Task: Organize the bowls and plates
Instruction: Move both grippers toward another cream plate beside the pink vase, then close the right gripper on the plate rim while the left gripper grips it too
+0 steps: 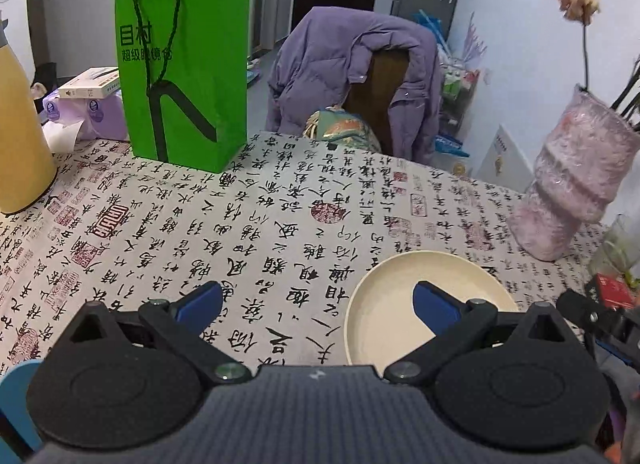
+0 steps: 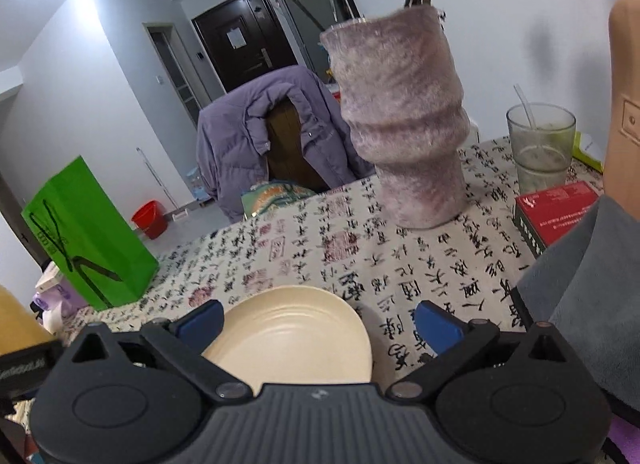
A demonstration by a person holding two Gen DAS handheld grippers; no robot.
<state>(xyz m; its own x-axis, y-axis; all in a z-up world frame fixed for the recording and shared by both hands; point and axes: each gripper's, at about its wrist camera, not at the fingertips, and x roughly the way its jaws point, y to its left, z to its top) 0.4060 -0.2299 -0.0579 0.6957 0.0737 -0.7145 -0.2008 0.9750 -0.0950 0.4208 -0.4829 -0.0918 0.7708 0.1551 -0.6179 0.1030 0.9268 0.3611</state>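
A cream plate (image 1: 392, 304) lies flat on the calligraphy-print tablecloth (image 1: 248, 223), low and right in the left wrist view. My left gripper (image 1: 318, 306) is open, its right blue fingertip over the plate's inner area and its left one over bare cloth. In the right wrist view the same cream plate (image 2: 296, 332) sits between the fingers, toward the left one. My right gripper (image 2: 318, 324) is open above it and holds nothing. A blue rim (image 1: 18, 392) shows at the lower left edge of the left wrist view; what it belongs to is hidden.
A green paper bag (image 1: 184, 67) stands at the table's far left, a yellow bottle (image 1: 20, 131) beside it. A fuzzy pink vase (image 2: 404, 119) with flowers, a glass cup (image 2: 540, 147) and a red box (image 2: 556, 211) crowd the right. A chair with a purple jacket (image 1: 352, 75) stands beyond.
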